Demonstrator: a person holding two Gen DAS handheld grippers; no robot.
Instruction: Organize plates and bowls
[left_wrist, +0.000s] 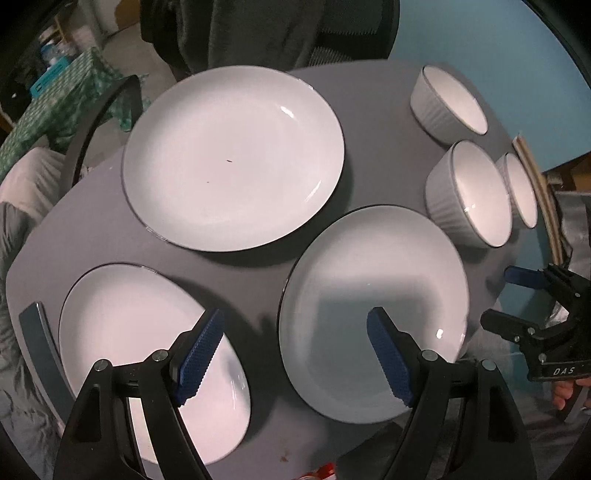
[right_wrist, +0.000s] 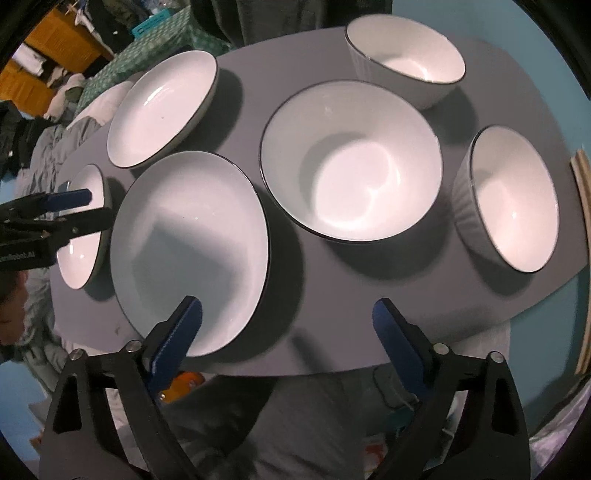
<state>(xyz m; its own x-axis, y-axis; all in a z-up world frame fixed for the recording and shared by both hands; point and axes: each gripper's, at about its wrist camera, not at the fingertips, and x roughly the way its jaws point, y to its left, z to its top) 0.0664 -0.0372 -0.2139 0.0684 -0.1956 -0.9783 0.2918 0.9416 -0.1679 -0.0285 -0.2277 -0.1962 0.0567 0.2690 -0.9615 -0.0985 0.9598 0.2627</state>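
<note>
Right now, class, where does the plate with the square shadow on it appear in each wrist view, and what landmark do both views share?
Left wrist: shadowed plate lower right of centre.
Right wrist: shadowed plate lower left of centre.
Shared landmark: the neighbouring bowl, up-right of it in the left view, right of it in the right view.

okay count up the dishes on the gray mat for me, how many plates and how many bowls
Plates: 3
Bowls: 3
Total: 6 dishes, all white with dark rims, on the gray mat.
</note>
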